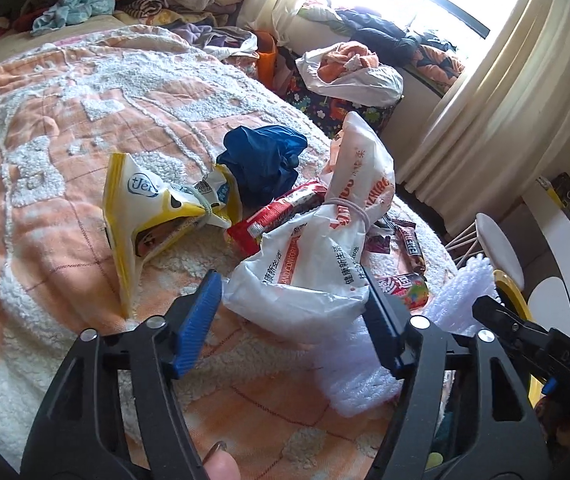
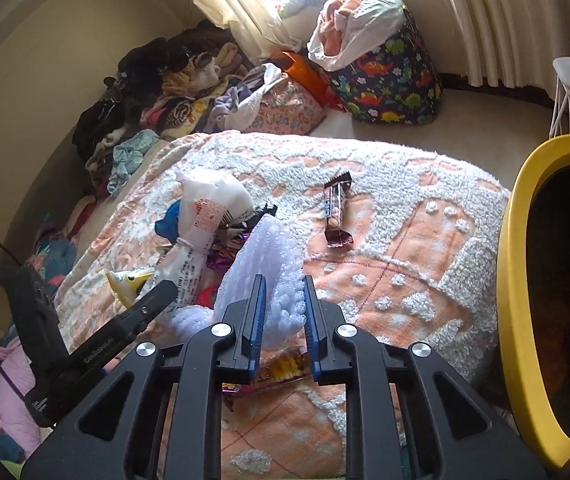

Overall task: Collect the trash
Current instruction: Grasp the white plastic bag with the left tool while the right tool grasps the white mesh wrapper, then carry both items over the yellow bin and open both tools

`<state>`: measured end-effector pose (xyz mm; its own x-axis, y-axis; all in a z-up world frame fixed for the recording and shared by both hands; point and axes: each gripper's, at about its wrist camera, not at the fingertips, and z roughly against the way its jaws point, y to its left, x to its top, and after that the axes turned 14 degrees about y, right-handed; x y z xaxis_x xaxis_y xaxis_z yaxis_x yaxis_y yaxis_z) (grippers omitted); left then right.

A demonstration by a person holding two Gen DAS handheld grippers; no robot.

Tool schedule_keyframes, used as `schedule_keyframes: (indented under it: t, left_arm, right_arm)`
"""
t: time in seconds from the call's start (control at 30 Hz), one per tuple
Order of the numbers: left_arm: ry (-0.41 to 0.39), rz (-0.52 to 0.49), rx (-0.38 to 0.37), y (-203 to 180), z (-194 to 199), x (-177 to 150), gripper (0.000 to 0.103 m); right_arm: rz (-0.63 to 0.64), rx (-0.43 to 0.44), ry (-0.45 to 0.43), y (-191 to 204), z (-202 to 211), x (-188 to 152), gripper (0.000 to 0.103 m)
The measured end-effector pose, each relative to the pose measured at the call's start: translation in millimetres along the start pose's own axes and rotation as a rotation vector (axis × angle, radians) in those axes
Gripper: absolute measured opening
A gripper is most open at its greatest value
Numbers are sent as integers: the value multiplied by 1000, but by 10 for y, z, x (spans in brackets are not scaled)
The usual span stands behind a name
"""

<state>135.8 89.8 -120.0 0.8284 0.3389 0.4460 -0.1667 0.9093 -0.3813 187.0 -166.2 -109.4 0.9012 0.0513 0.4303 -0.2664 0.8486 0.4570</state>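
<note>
Right wrist view: my right gripper pinches the white foam sheet between its blue pads — the yellow-rimmed bin stands just to its right. A brown snack wrapper lies ahead on the orange blanket. My left gripper is spread wide around the white plastic bag — a yellow pouch lies to its left.

R gripper pads closed on white foam sheet, over orange/white blanket. Brown snack bar wrapper lies apart on blanket. Yellow-rimmed bin at right. L gripper at left, state unclear.
</note>
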Motion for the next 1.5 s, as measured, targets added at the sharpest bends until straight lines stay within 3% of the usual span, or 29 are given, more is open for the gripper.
schedule_keyframes:
  t: [0.07,0.27,0.77,1.5]
  left_arm:
    - [-7,-6,4,-18,49,-11,48]
    - [-67,-22,-24,-110,324,-9,38]
    - [-175,-76,-81,-343,823,45,36]
    - [-159,-183,-115,-810,874,-110,35]
  right_arm:
    - [13,2,-15,32,63,-16,16]
    - [65,-7,-79,150,302,-56,15]
    - [72,-10,-251,112,939,-22,15]
    - [-18,-56,-375,-363,1507,-121,15]
